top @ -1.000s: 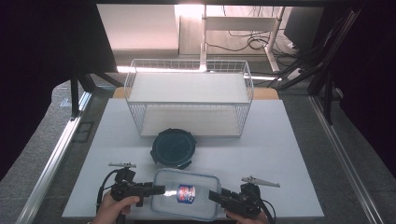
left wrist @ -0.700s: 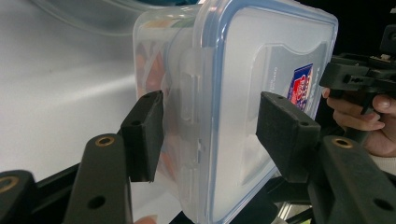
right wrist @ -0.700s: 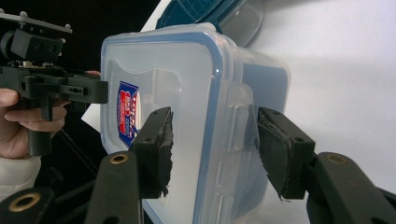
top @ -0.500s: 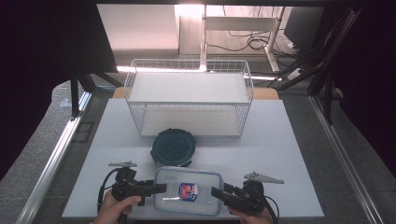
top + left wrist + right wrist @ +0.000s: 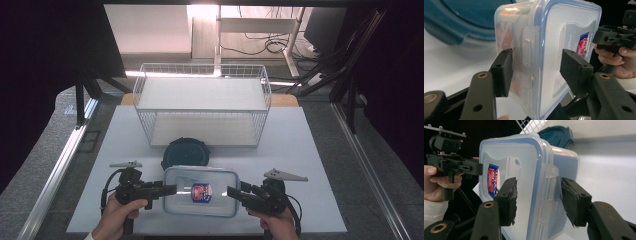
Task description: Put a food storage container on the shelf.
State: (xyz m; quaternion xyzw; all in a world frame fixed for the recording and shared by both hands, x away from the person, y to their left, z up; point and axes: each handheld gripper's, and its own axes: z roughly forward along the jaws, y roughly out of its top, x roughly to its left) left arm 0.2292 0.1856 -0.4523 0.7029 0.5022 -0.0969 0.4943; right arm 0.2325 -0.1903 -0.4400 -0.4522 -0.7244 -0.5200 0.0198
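Clear plastic box (image 5: 201, 191) with lid snapped on, sticker on the lid, sits just in front of the wire basket (image 5: 202, 111) and right beside the round dark lid (image 5: 185, 152). Left gripper (image 5: 170, 189) has the box's left end: jaws about half open, one pad (image 5: 503, 72) under the box, the other on its lid, both pressing. Right gripper (image 5: 233, 192) takes the opposite end the same way, pads (image 5: 510, 200) clamped across lid and base. White table (image 5: 310, 150) beneath the box.
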